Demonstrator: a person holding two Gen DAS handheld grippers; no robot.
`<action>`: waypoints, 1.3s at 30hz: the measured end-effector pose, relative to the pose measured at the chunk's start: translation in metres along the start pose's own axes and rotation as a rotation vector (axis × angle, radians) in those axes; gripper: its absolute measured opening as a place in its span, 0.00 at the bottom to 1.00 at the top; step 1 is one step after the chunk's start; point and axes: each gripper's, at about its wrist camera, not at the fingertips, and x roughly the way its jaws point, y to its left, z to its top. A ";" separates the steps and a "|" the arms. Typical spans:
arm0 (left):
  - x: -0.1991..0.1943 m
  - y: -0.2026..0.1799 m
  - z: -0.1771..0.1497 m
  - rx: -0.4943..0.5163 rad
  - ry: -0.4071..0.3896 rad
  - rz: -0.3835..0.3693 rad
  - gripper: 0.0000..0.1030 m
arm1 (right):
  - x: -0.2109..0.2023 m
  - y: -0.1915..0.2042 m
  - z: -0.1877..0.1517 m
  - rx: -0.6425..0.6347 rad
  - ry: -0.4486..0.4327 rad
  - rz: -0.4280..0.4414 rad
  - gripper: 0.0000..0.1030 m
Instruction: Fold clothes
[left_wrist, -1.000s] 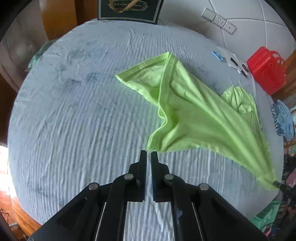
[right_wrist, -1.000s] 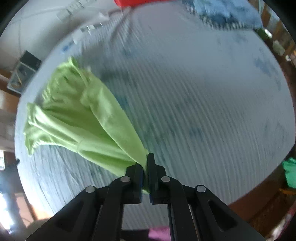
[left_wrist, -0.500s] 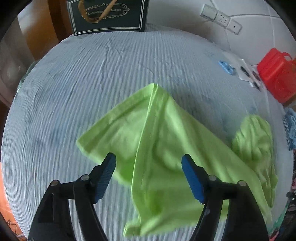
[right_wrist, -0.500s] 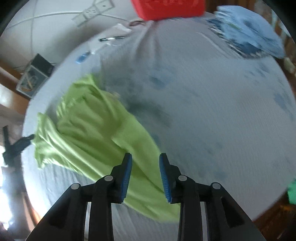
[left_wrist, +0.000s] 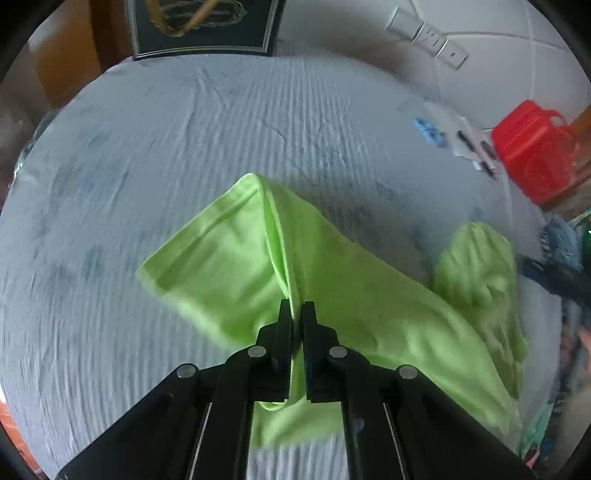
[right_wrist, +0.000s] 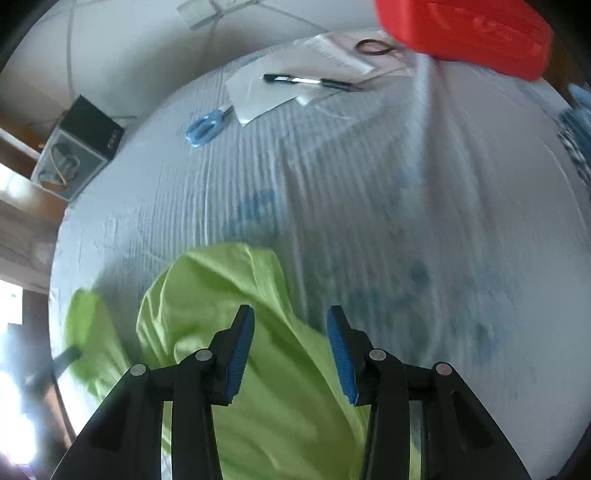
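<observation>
Pinching a ridge of the green garment (left_wrist: 332, 291) at the centre of its frame, the left gripper (left_wrist: 297, 314) is clenched on the cloth, fabric bunched between its closed jaws. The garment lies crumpled on the bed sheet (left_wrist: 147, 147), filling the lower middle and right of the left view, with a sleeve-like lump at the right. In the right view the right gripper (right_wrist: 291, 345) hovers over the garment (right_wrist: 221, 295) at lower left, jaws spread wide and holding nothing. The step in hand appears to be regrasping the garment so it can be spread flat; no fold looks made. The next move likely calls for the right gripper to find and close on a matching edge or corner, then for both to pull the cloth taut. Motion blur softens both views. The garment's near edge is hidden behind the gripper bodies, and its kind cannot be told. A red basket (left_wrist: 532, 155) sits at the right edge, scissors (right_wrist: 205, 125) and papers (right_wrist: 280, 88) at the upper middle.
</observation>
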 end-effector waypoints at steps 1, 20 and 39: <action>-0.008 0.003 -0.007 0.000 0.002 0.002 0.05 | 0.008 0.004 0.003 -0.015 0.009 -0.009 0.41; -0.038 0.052 -0.104 -0.036 0.152 0.083 0.05 | -0.105 -0.151 -0.092 0.276 -0.135 -0.232 0.03; 0.043 0.011 0.016 -0.011 0.108 0.183 0.58 | -0.088 -0.107 -0.065 0.158 -0.128 -0.031 0.36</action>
